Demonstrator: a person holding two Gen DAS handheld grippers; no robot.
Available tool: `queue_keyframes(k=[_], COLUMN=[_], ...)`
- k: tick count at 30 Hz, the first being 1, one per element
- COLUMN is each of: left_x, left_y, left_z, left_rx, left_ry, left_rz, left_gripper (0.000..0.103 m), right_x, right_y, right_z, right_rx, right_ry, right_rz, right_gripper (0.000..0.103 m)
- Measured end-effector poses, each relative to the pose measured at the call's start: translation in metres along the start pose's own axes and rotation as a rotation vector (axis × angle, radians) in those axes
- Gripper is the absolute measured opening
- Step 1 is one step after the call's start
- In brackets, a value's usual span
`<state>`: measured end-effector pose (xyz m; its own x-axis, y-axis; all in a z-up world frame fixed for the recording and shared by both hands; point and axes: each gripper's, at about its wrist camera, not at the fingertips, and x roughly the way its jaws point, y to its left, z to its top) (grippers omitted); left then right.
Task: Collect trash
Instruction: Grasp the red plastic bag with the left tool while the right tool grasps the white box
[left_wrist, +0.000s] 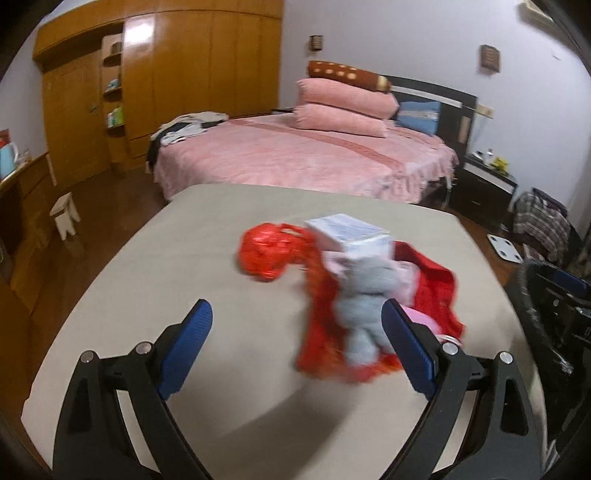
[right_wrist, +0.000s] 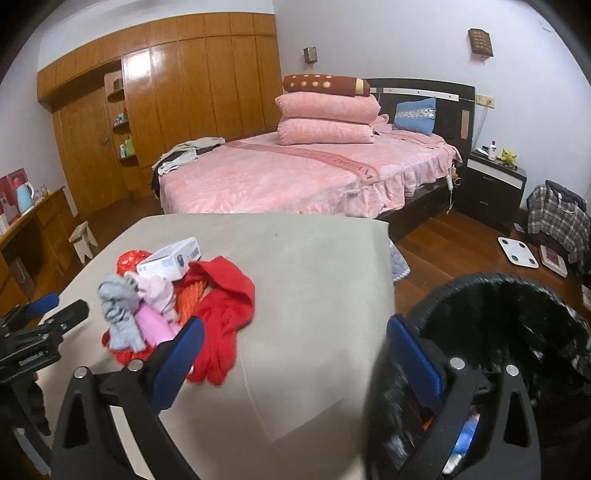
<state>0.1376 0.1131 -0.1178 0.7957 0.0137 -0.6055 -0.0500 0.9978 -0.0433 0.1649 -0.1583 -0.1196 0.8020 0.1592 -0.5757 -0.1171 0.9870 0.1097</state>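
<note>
On beige table (right_wrist: 295, 277), left gripper (left_wrist: 297, 321) spread wide and empty, heap just ahead: crumpled red bag (left_wrist: 267, 253), white box (left_wrist: 351, 236), grey sock (left_wrist: 364, 310), red cloth (left_wrist: 437, 293), right gripper (right_wrist: 295, 336) likewise spread, black bin (right_wrist: 517, 332) at table's right edge.

Reds, pinks and greys over beige.
Red garment (right_wrist: 225, 295), grey sock (right_wrist: 120, 314), white box (right_wrist: 170, 261), beige table (right_wrist: 314, 295), pink bedspread (right_wrist: 280, 177), black bin (right_wrist: 517, 317), plaid bag (right_wrist: 557, 218).
</note>
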Motion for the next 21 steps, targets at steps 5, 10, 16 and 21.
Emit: queue_keyframes(k=[5,10,16,21], left_x=[0.029,0.062,0.094,0.116], left_y=[0.029,0.043,0.042,0.039], left_z=[0.013,0.030,0.041,0.043], left_rx=[-0.049,-0.063,-0.044,-0.041], left_ry=[0.029,0.057,0.090,0.135], left_rz=[0.043,0.049,0.017,-0.001], left_gripper=[0.090,0.090,0.090,0.089], right_x=[0.029,0.048,0.074,0.088], right_y=[0.013,0.026,0.039,0.047], right_z=[0.011,0.024,0.033,0.034], right_rx=[-0.013,-0.023,-0.027,-0.034], right_ry=[0.014,0.009,0.022,0.037], right_rz=[-0.001,0.001,0.001,-0.004], right_gripper=[0.097,0.097,0.096,0.096])
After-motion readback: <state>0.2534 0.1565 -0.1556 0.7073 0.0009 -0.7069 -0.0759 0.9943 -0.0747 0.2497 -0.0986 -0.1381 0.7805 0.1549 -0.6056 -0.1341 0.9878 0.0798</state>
